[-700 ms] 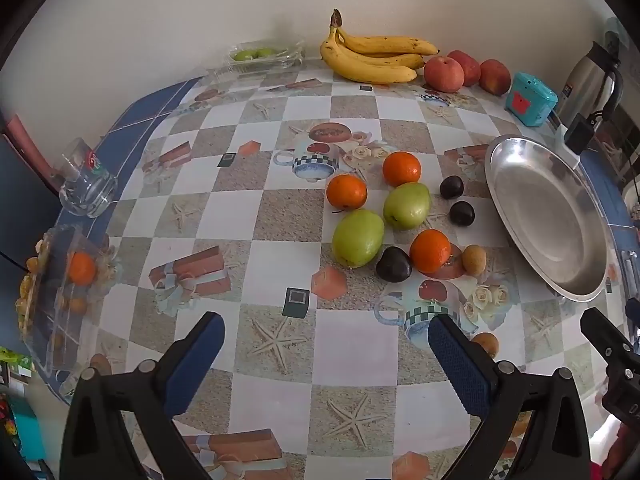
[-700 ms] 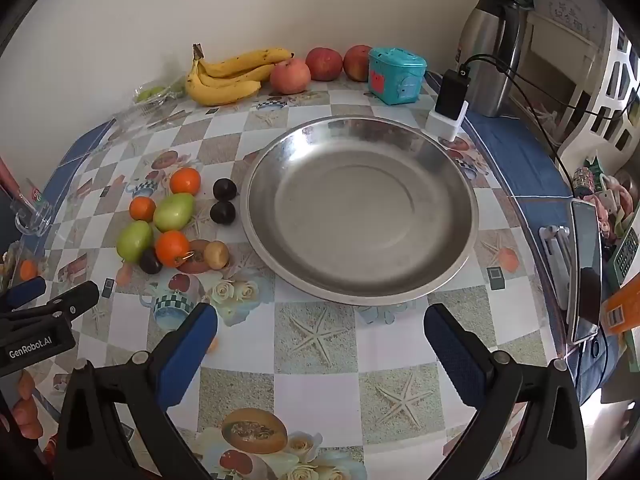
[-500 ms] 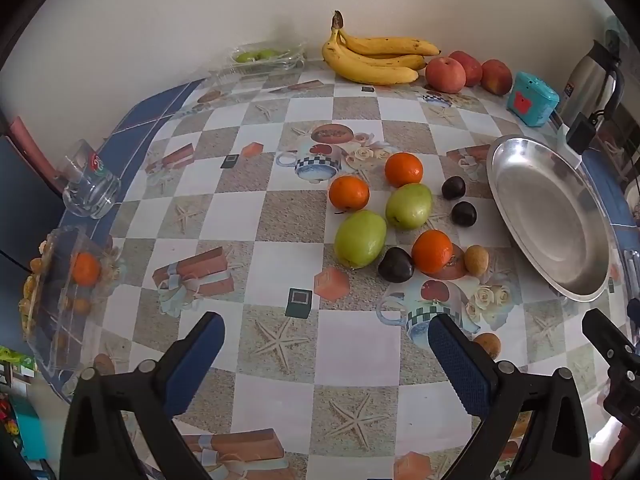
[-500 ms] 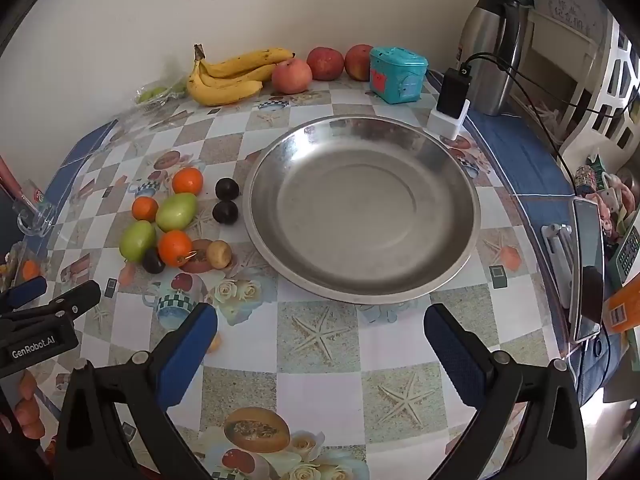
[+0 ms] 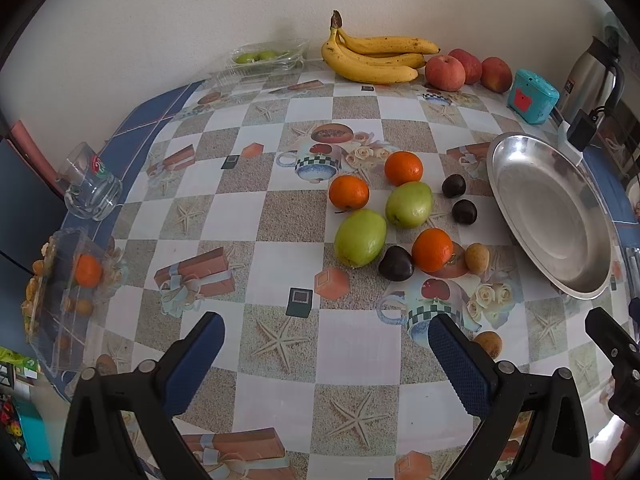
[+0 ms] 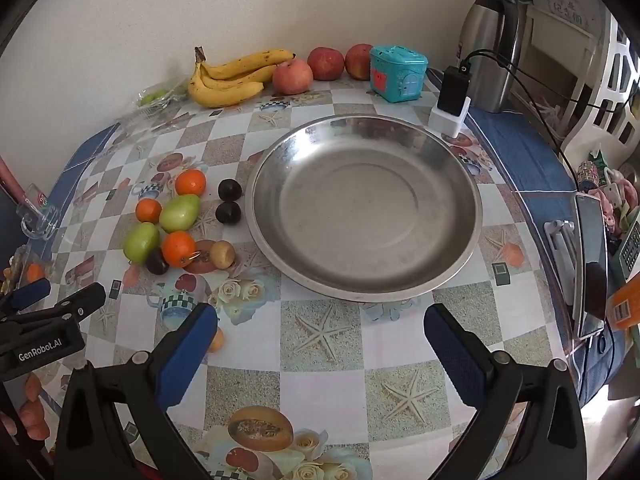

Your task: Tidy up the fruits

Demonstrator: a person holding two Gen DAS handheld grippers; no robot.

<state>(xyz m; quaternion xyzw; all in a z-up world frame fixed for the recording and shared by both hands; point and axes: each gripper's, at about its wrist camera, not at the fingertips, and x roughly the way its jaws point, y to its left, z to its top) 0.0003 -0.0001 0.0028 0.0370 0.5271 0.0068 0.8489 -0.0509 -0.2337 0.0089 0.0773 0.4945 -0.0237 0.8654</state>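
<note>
A cluster of fruit lies mid-table: three oranges (image 5: 432,249), two green fruits (image 5: 360,237), three dark plums (image 5: 395,263) and a small brown fruit (image 5: 477,257). The cluster also shows in the right wrist view (image 6: 178,249). An empty steel bowl (image 6: 460,160) sits to its right, also seen in the left wrist view (image 5: 516,224). My left gripper (image 5: 326,360) is open and empty, hovering in front of the cluster. My right gripper (image 6: 320,350) is open and empty, in front of the bowl.
Bananas (image 5: 376,60) and three apples (image 5: 445,73) line the back wall beside a teal box (image 5: 532,96) and a steel kettle (image 6: 490,40). A glass mug (image 5: 90,188) and a clear fruit box (image 5: 68,296) sit at the left edge. A phone (image 6: 592,256) stands right.
Both grippers have drawn back and up slightly, so the fruit and bowl sit a little lower in view. Nothing on the table moved.
</note>
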